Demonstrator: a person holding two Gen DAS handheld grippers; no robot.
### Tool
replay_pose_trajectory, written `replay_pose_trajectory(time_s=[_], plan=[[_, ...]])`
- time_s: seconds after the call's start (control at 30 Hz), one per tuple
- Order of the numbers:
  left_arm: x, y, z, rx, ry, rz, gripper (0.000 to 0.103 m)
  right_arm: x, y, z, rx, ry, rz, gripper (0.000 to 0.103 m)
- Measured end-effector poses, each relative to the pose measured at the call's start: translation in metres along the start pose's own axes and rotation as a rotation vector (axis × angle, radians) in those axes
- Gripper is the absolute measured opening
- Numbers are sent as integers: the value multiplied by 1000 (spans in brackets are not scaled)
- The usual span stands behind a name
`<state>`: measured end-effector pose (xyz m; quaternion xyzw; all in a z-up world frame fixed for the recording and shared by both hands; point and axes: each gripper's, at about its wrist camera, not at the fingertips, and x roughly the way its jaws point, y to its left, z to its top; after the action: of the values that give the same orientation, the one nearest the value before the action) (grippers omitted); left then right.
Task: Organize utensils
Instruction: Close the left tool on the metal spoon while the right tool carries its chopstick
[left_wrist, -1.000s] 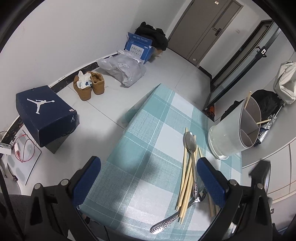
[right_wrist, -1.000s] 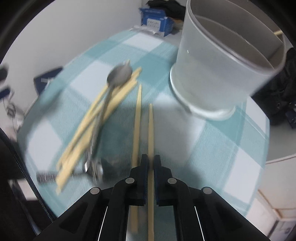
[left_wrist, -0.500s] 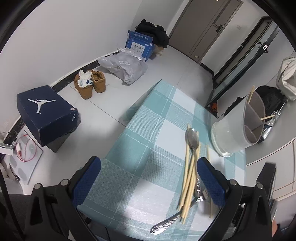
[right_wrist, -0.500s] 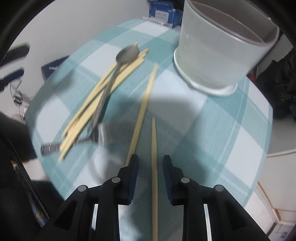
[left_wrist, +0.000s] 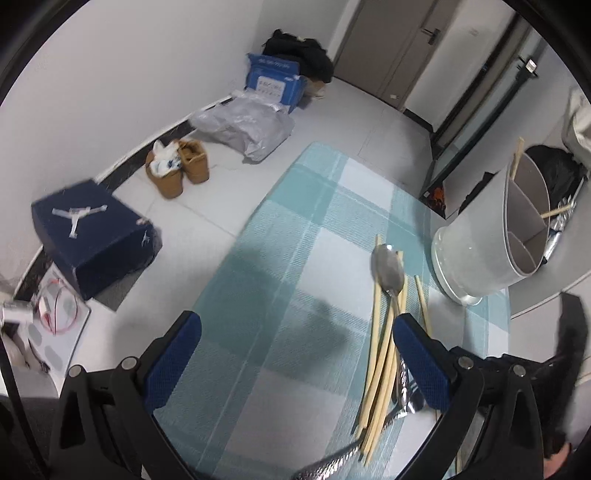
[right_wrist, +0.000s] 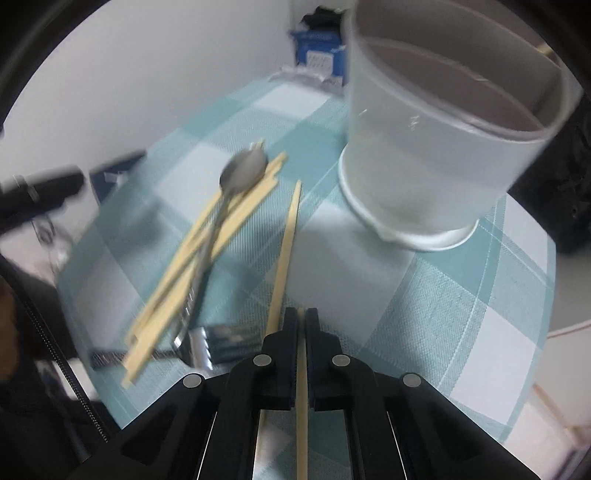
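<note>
On floor: navy shoebox (left_wrist: 92, 236), white jumping-figure logo (blue carton (left_wrist: 275, 79) text illegible).

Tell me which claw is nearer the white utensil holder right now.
Right. The right claw, shut on a chopstick, sits just in front of the utensil holder. The left claw, open, hangs farther back, past the spoon pile.

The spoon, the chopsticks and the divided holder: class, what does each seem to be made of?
Spoon: probably polished metal, grey and reflective. Chopsticks: likely bare wood or bamboo, pale tan, matte. Holder: apparently matte plastic, light grey, smooth.
</note>
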<state>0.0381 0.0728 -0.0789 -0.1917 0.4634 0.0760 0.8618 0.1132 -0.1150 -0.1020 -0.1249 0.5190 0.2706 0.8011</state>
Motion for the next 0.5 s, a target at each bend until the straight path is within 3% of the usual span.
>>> replay_pose_trajectory(time_s=[0.2,0.37,0.5], plan=[[17,-41,7,234,31,42,102,-31,-26,3,80,-96,93,3],[42,-60,19,278,128,13,102,-59,-50,-1,194,-192,183,3],[63,-73,27,329,177,47,102,-74,-69,-5,270,-258,200,3]])
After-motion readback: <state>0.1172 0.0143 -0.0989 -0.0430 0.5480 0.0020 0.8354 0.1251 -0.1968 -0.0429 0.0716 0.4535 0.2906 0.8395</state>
